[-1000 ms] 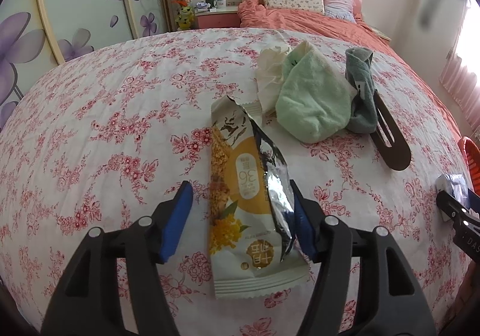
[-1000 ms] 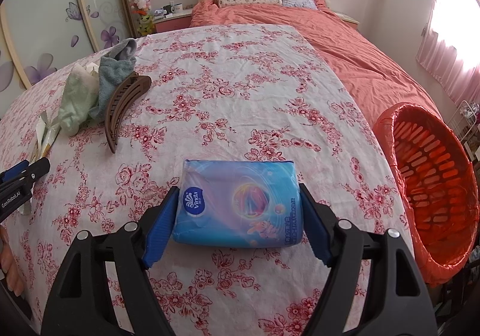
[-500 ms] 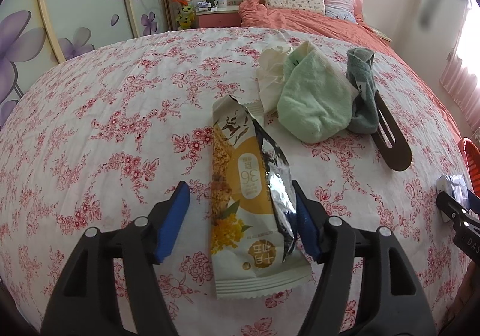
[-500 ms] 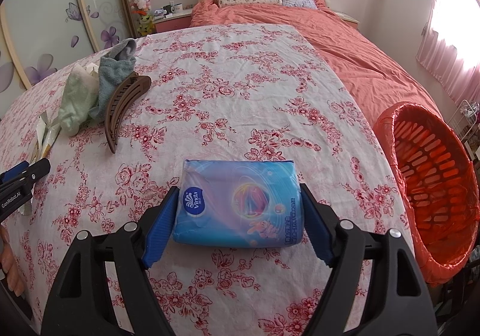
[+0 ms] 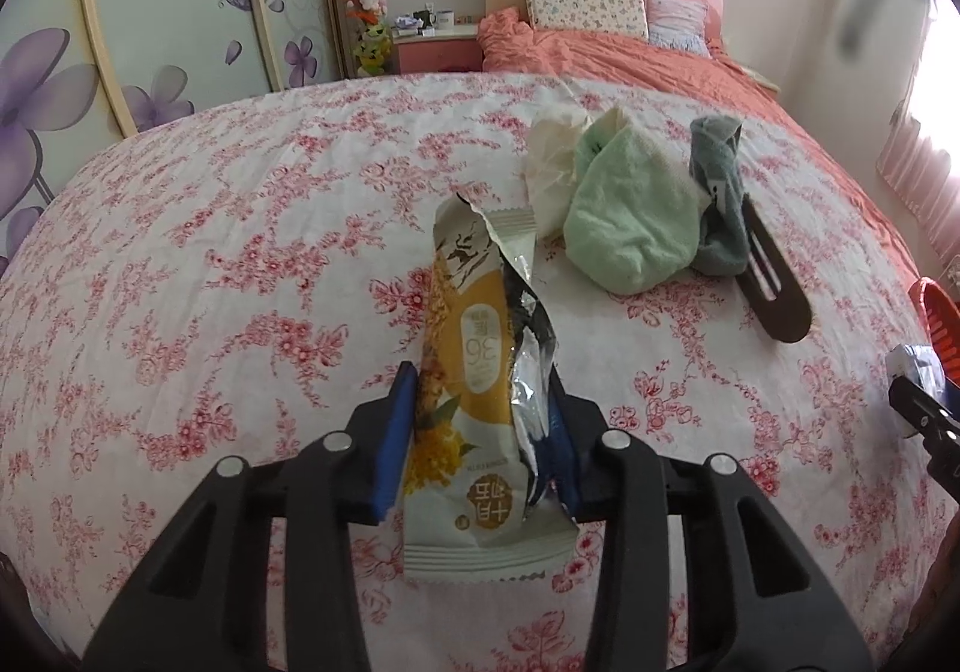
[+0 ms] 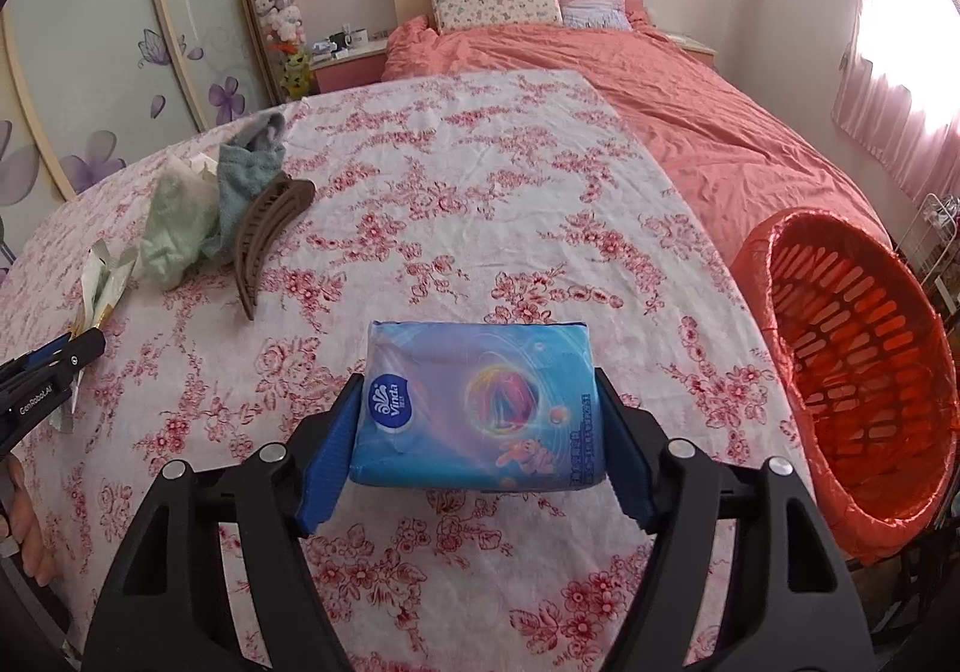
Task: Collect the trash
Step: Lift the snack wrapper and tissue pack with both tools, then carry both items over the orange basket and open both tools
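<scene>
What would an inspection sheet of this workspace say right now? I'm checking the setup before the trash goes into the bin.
Surface: floral sheet over the bed, wrinkled.
Job's things: torn snack wrapper; blue tissue pack; orange basket beside the bed, nothing seen inside.
Clutter: light green cloth, grey-green cloth, crumpled white paper, brown hair clip.
Grippers: left gripper has just been closing, pads against the wrapper; right gripper has just been closing, pads on the tissue pack's ends.
Cables: nothing seen.
Surroundings: coral duvet, pillows, nightstand, flower-painted wardrobe, pink curtain.
</scene>
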`<action>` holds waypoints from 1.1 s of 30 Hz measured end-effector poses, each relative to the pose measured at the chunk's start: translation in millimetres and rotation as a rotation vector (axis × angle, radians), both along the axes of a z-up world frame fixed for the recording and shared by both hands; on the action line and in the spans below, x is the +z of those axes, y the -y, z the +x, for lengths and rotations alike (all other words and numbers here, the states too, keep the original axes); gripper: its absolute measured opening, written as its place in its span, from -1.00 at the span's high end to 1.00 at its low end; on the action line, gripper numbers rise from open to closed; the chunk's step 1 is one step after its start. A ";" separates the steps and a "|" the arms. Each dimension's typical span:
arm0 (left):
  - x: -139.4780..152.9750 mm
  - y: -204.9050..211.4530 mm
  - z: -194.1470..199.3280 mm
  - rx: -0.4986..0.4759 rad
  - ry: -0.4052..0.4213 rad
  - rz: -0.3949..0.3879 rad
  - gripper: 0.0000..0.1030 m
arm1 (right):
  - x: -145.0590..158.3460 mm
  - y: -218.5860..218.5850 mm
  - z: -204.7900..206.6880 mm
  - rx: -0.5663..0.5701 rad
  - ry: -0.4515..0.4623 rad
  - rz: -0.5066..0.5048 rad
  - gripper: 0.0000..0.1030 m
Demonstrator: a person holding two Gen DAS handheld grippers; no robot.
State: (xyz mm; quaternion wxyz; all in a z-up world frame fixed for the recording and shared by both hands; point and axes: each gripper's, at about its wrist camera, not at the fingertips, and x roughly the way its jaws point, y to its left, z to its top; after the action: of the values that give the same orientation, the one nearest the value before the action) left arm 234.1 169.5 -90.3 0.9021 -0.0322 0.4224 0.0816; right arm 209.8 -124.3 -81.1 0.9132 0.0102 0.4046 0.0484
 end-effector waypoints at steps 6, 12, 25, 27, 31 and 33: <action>21.0 8.0 -12.2 -0.008 0.044 0.016 0.24 | 18.0 1.4 -9.5 0.011 0.049 0.008 -0.38; 47.5 24.2 -27.1 -0.033 0.098 0.017 0.24 | 37.1 9.1 -23.3 0.011 0.102 0.019 -0.38; 98.8 84.4 -43.8 -0.151 0.194 -0.013 0.24 | 69.7 48.6 -50.5 -0.053 0.201 0.055 -0.38; 105.9 99.6 -44.3 -0.181 0.209 -0.020 0.24 | 74.0 58.0 -53.9 -0.070 0.215 0.059 -0.38; 116.6 130.0 -43.8 -0.250 0.231 -0.039 0.24 | 82.6 81.2 -58.3 -0.116 0.247 0.067 -0.38; 120.9 149.3 -41.5 -0.289 0.239 -0.048 0.24 | 85.6 92.8 -59.8 -0.141 0.261 0.069 -0.38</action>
State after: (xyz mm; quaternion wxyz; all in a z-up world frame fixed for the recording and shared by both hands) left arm 192.6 20.2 30.6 0.9472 -0.0020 0.3142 -0.0634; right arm 150.0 -217.1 4.5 0.9583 0.0633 0.2787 -0.0010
